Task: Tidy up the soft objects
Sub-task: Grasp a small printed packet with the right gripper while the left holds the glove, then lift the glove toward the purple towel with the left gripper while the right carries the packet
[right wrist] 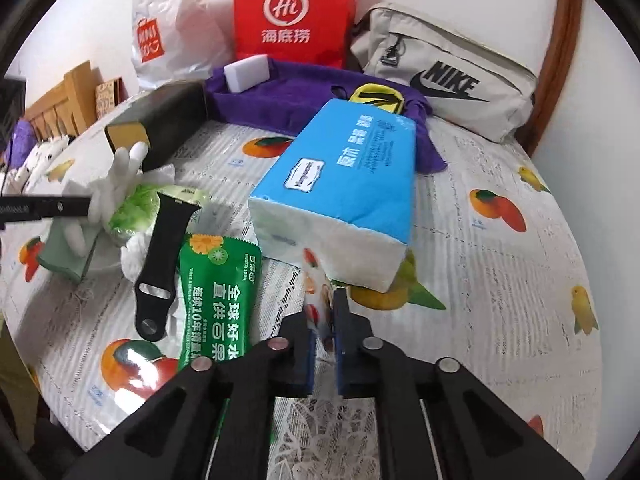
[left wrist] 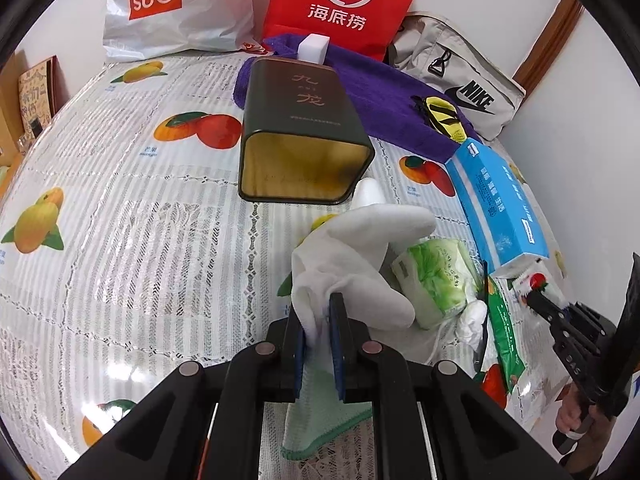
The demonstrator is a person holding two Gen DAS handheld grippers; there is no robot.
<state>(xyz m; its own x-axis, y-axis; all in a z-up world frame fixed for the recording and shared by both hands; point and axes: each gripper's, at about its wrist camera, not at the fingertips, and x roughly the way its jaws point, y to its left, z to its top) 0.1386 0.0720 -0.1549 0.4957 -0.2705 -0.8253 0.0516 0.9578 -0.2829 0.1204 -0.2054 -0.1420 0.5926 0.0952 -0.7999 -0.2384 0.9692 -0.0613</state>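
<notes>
Fruit-printed plastic covered the desk (left wrist: 120, 208), where bags lined the wall at twelve o'clock and an open dark tin (left wrist: 304, 132) lay on its side, mouth toward the camera, apparently ready to receive soft items. The left gripper (left wrist: 320, 316), pitched steeply downward, was nearly closed on a white glove (left wrist: 360, 256) together with a pale green cloth (left wrist: 320, 424) that hung beneath its jaws; the glove's fingers drooped over a green tissue pack (left wrist: 436, 280) at three o'clock. The tin's mouth lay just beyond the held glove at twelve o'clock.

The right gripper (right wrist: 324, 320), also angled down, was pinched shut on the edge of a small printed sachet (right wrist: 316, 292) just in front of the blue tissue pack (right wrist: 344, 192). At ten o'clock from it lay a green fruit packet (right wrist: 216, 292) and a black watch strap (right wrist: 160, 260). A bare hand (left wrist: 568, 412) gripped the right tool's handle at the left view's four o'clock edge.
</notes>
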